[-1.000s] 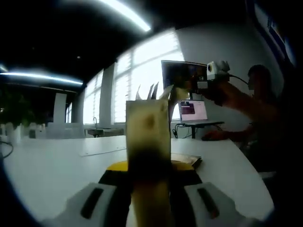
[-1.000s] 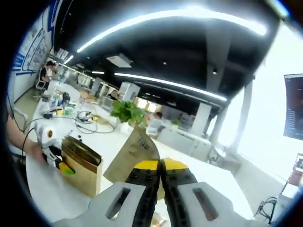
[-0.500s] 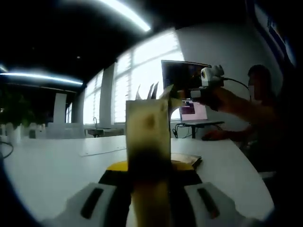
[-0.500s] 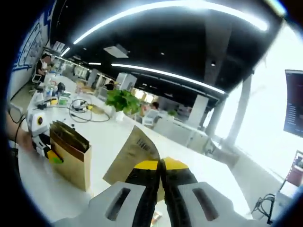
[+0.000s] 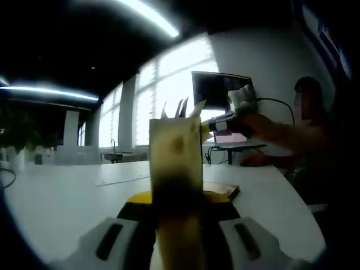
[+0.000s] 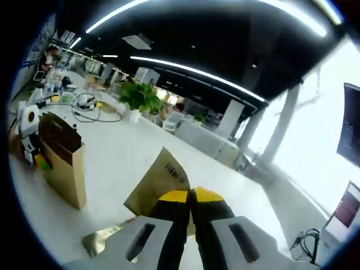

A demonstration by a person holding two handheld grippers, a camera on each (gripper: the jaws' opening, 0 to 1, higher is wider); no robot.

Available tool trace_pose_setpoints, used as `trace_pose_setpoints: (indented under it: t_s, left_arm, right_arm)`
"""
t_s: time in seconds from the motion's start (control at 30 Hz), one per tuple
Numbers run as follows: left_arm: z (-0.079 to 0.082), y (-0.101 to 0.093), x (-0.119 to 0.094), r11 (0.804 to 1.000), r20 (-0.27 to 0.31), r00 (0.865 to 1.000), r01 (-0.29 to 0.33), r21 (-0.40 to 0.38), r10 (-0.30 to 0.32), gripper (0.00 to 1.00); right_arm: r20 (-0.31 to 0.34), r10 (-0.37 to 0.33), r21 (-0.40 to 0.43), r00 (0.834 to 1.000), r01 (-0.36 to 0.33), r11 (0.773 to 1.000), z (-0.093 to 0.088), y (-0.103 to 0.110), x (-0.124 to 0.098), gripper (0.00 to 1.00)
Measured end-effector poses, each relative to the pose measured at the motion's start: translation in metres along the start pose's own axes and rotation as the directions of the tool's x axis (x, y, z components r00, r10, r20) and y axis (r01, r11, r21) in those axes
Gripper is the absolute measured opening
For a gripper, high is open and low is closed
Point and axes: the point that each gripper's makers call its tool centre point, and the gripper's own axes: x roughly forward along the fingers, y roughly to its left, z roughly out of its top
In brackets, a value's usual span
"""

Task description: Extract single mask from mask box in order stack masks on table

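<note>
In the left gripper view, my left gripper is shut on the upright brown mask box, and several mask packets stick out of its top. My right gripper, held in a hand, comes in from the right just beside the box's top. In the right gripper view, my right gripper is shut on a single brown mask packet with a barcode, held above the white table. The mask box stands far left there, with the left gripper on it. A shiny packet lies on the table below the held one.
A low stack of packets lies on the table behind the box. A monitor and laptop stand at the back right beside a seated person. A plant and cables sit at the table's far end.
In the left gripper view, the right gripper has come down and leftward to the box's top. The right gripper view has tilted down, bringing the packet on the table into sight. The left gripper has stayed still.
</note>
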Motion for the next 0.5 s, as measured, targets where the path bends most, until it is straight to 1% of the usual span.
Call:
trace_pose_setpoints:
  t_s: [0.03, 0.07, 0.1, 0.17, 0.23, 0.33, 0.4, 0.5]
  left_arm:
    - [0.0, 0.0, 0.0, 1.0, 0.0, 1.0, 0.0, 0.0, 0.0, 0.32]
    - [0.0, 0.0, 0.0, 1.0, 0.0, 1.0, 0.0, 0.0, 0.0, 0.32]
    - [-0.001, 0.0, 0.0, 1.0, 0.0, 1.0, 0.0, 0.0, 0.0, 0.32]
    - [-0.001, 0.0, 0.0, 1.0, 0.0, 1.0, 0.0, 0.0, 0.0, 0.32]
    - [-0.001, 0.0, 0.0, 1.0, 0.0, 1.0, 0.0, 0.0, 0.0, 0.32]
    - [-0.001, 0.0, 0.0, 1.0, 0.0, 1.0, 0.0, 0.001, 0.0, 0.32]
    - [-0.001, 0.0, 0.0, 1.0, -0.001, 1.0, 0.0, 0.001, 0.0, 0.32]
    - [-0.002, -0.001, 0.0, 1.0, -0.001, 1.0, 0.0, 0.002, 0.0, 0.32]
  right_arm:
    - [-0.011, -0.003, -0.019, 1.0, 0.003, 1.0, -0.004, 0.002, 0.001, 0.0]
    - [-0.025, -0.009, -0.065, 1.0, 0.008, 0.998, -0.009, 0.002, 0.002, 0.0]
    - [-0.035, -0.02, -0.076, 0.999, 0.017, 0.997, -0.013, 0.001, 0.003, 0.0]
    - [-0.048, -0.013, -0.088, 0.999, 0.009, 0.996, -0.02, 0.005, 0.005, 0.0]
    - [-0.065, -0.018, -0.122, 0.998, 0.01, 0.993, -0.026, 0.007, 0.003, 0.0]
    - [-0.069, -0.019, -0.146, 0.997, 0.008, 0.989, -0.027, 0.012, -0.003, 0.0]
    - [-0.067, -0.007, -0.156, 0.998, -0.003, 0.988, -0.031, 0.024, -0.008, 0.0]
    - [-0.076, -0.003, -0.205, 0.997, -0.013, 0.979, -0.034, 0.033, -0.016, 0.0]
